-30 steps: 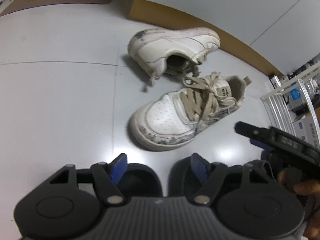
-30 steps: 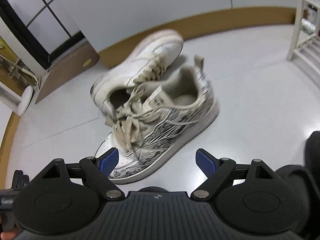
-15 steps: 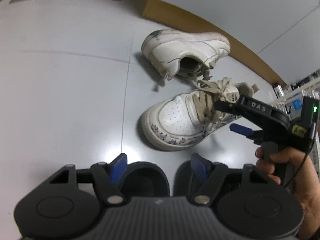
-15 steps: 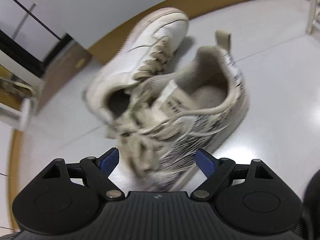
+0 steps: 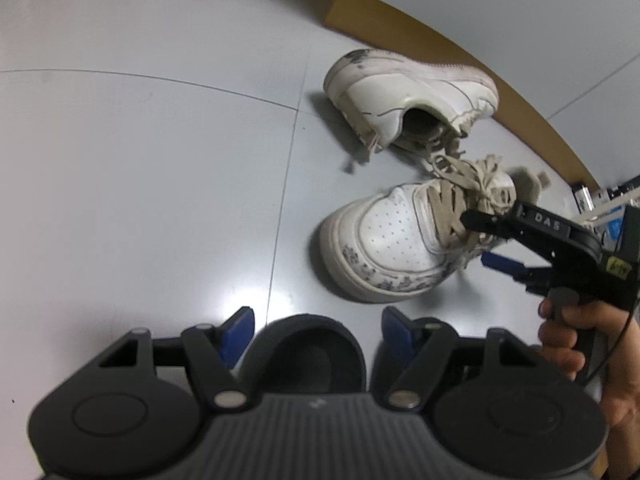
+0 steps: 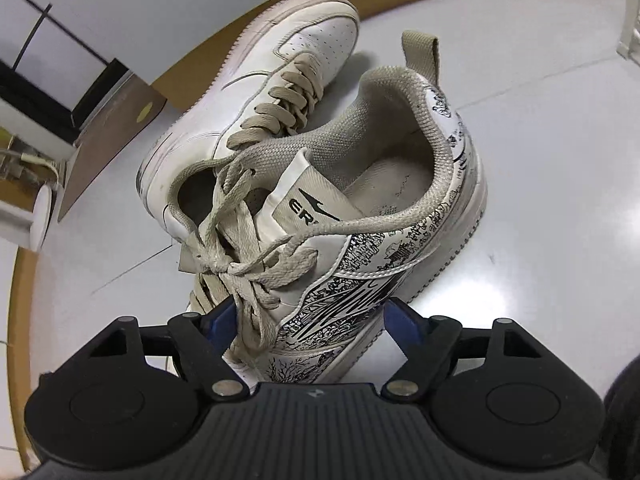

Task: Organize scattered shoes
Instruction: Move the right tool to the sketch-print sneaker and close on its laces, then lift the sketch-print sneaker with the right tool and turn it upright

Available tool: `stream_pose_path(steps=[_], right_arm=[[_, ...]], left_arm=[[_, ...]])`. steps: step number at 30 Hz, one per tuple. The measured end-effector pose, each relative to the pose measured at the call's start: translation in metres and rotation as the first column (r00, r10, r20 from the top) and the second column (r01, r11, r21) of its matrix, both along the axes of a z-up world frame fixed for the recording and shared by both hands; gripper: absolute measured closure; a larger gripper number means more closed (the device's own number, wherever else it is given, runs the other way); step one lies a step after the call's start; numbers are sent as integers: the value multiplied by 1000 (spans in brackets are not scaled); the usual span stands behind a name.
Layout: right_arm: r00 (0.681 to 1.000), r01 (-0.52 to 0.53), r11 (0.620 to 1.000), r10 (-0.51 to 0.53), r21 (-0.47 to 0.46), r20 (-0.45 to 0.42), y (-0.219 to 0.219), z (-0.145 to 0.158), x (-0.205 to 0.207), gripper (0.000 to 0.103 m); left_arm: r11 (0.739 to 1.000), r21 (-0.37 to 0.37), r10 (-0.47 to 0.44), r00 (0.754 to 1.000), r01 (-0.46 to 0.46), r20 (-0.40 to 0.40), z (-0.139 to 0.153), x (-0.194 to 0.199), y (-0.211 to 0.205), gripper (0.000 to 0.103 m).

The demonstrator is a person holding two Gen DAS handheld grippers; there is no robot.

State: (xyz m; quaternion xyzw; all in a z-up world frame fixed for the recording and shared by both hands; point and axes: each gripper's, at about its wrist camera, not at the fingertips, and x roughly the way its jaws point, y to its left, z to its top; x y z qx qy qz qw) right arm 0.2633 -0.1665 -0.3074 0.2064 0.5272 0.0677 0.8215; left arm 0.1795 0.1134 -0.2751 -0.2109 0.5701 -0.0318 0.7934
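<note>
Here the right gripper (image 6: 308, 320), jaws spread astride the printed sneaker (image 6: 360, 248) just beside the plain white sneaker (image 6: 256, 92), seems mid-grasp, needing closure; the left gripper (image 5: 316, 326) hovers open.

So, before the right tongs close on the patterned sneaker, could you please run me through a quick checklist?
1. Right tongs open: ok.
2. Patterned sneaker between its fingers: ok, they straddle the midfoot.
3. Loose laces clear of the blue pads: not ok, they drape by the left pad.
4. White sneaker clear of the grasp: cannot tell, it lies close behind.
5. Left tongs open, out of the way: ok.
</note>
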Motion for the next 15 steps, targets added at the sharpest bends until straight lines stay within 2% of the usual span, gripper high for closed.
stream_pose_path(steps=[4,6,9,13,14,15], right_arm=[[998,-53,998,54,-36,31,0,8,2,42],[992,-106,993,110,-58,61,0,15,1,57],[987,-135,988,141,-70,82,-2,19,2,65],[981,-120,985,137,-121,138,-3,26,-5,70],[981,-109,987,126,-121,145,-3,27,-6,70],[983,-94,988,111,-122,149,-4,28,-7,62]], left_arm=[[1000,-2,5,1000,-5,3,0,-1,1,31],[1000,6,20,1000,-20,12,0,-1,1,31],[999,14,44,999,-44,25,2,-1,3,31],[998,6,61,997,-61,43,5,0,4,31],[998,5,62,997,-62,44,5,0,5,31],[998,4,63,997,-63,44,5,1,5,31]])
